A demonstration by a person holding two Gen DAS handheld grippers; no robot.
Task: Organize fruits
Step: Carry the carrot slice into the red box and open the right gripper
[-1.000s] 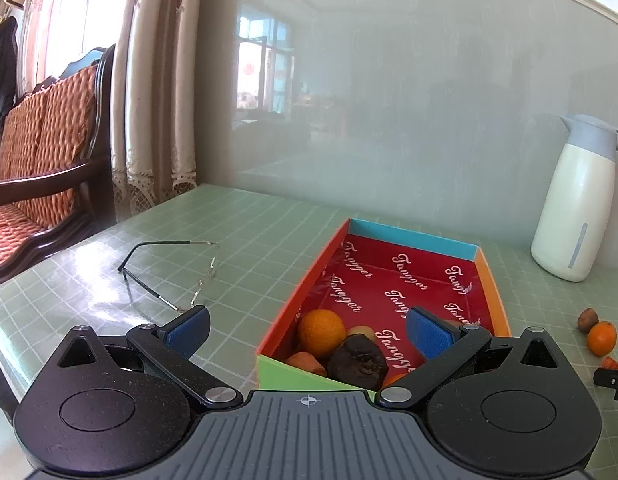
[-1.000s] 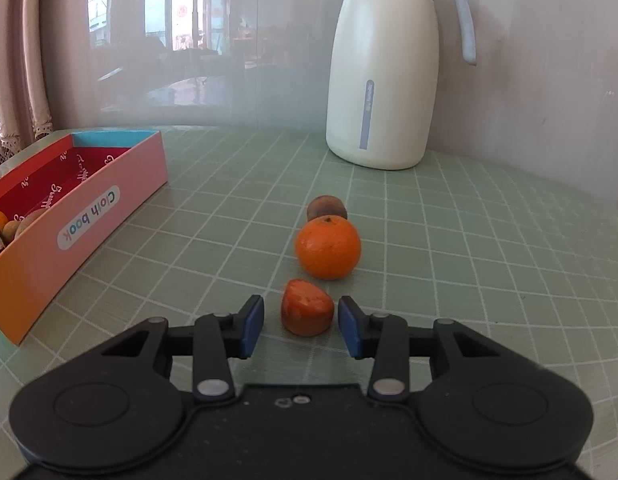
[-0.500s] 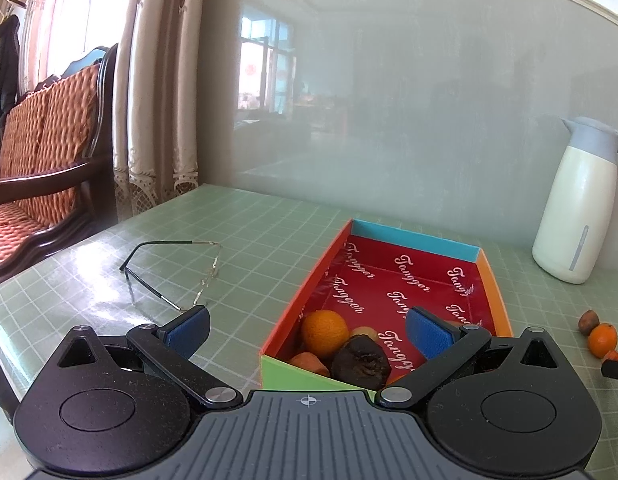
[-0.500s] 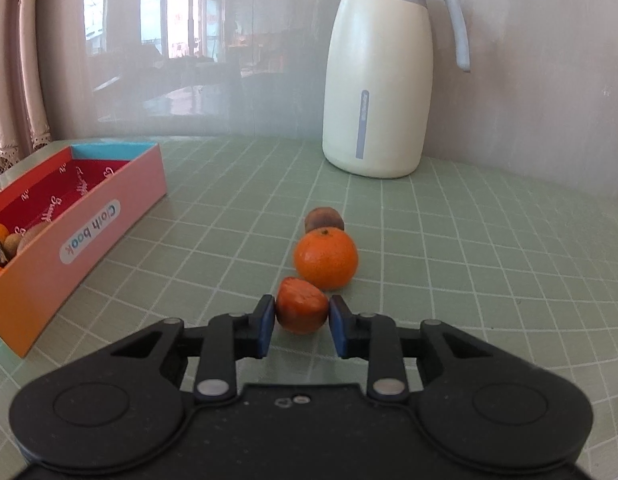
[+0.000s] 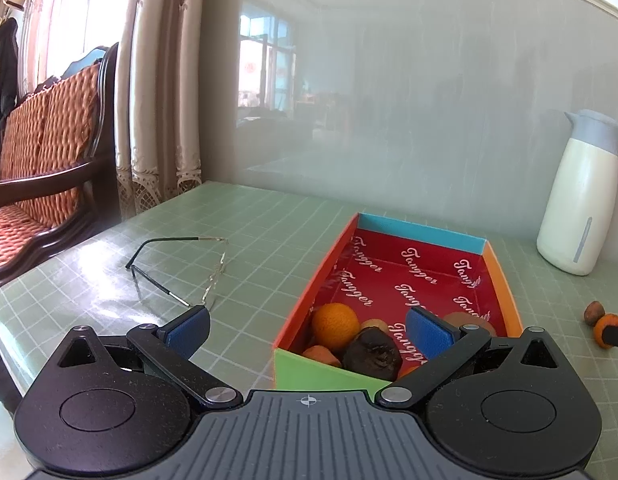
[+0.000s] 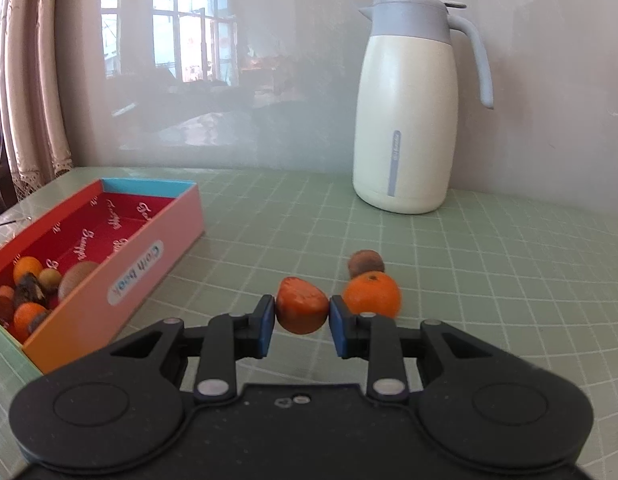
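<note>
right gripper (image 6: 301,322) clamped on reddish-orange fruit (image 6: 301,310), beside orange (image 6: 372,294); left gripper (image 5: 309,332) spread wide, empty, near box (image 5: 509,300).

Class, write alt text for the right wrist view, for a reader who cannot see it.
The right gripper is shut on a small reddish-orange fruit. Behind it, an orange and a brown fruit sit on the green checked table, with a fruit-filled box left and a cream jug beyond.

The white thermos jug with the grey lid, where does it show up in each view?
Left wrist view: white thermos jug with grey lid at far right, beyond the box.
Right wrist view: jug upper centre-right, against the wall.
Shared landmark: red-lined cardboard box.
</note>
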